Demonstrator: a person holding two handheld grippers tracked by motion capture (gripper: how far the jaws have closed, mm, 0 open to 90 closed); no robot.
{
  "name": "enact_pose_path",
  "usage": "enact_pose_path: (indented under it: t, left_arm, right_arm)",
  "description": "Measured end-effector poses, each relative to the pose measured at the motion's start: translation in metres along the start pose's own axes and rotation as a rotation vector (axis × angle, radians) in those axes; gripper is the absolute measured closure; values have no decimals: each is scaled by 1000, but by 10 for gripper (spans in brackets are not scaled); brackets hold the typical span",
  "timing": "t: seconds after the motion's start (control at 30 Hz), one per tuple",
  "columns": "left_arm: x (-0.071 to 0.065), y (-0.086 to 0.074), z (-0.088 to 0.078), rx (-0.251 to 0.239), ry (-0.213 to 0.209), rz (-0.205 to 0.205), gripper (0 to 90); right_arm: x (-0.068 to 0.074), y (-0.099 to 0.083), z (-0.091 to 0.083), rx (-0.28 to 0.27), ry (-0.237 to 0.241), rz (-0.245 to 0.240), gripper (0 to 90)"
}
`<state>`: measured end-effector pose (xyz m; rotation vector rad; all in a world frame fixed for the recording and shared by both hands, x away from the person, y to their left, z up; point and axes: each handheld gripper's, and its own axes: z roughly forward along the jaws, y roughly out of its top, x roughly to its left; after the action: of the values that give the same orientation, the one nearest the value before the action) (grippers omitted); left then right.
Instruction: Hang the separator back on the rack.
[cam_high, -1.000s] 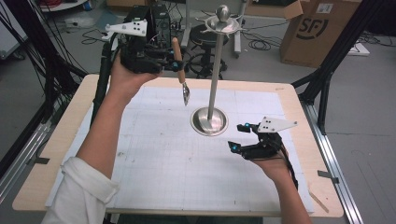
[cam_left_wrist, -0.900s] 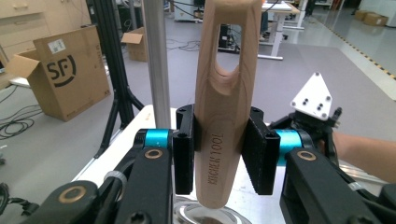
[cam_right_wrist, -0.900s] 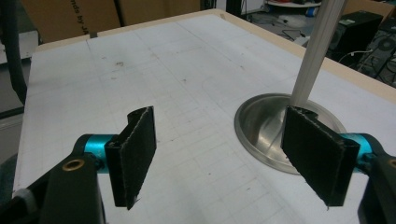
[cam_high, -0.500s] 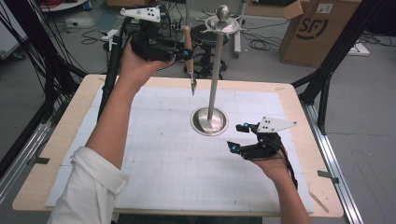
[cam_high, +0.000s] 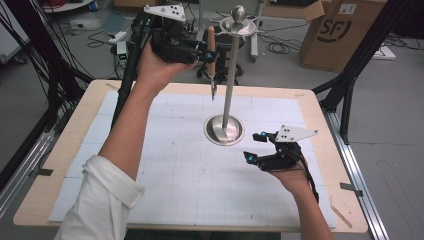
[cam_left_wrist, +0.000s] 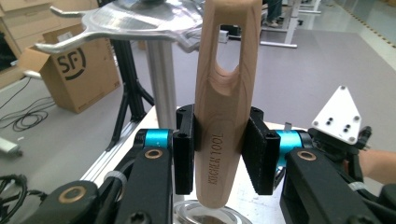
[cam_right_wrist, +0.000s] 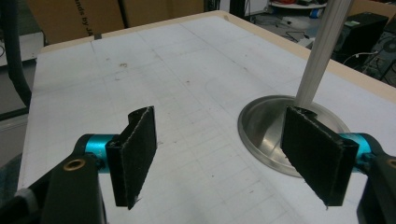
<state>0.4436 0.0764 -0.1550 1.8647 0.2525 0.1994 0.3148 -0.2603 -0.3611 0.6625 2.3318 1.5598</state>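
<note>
High view: your left gripper (cam_high: 202, 50) is raised above the far edge of the table (cam_high: 65, 150), clamped on the wooden handle of a kitchen tool (cam_high: 211, 57) that hangs upright, metal tip down, just beside the hook-ringed top (cam_high: 240, 25) of the steel hanging stand (cam_high: 230, 80). Your right gripper (cam_high: 255, 147) rests low near the stand's round base (cam_high: 223, 131), jaws apart and empty. Left gripper view: the black pads squeeze the handle (cam_left_wrist: 223, 116) at its lower part; the long slot in the handle sits level with the stand's hooked rim (cam_left_wrist: 135, 23), close but not yet on a hook. Right gripper view: the open pads (cam_right_wrist: 137, 149) frame bare table, with the base (cam_right_wrist: 266, 126) and pole just beyond. You seem to be at the hanging step; next, guide the slot over a hook, then release.
</note>
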Motion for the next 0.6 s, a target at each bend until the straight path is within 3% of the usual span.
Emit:
enact_pose_path:
  t: [0.6]
  left_arm:
    - [2, 4, 5, 19, 41, -4, 677]
  right_arm:
    - [0, 0, 0, 3, 2, 5, 258]
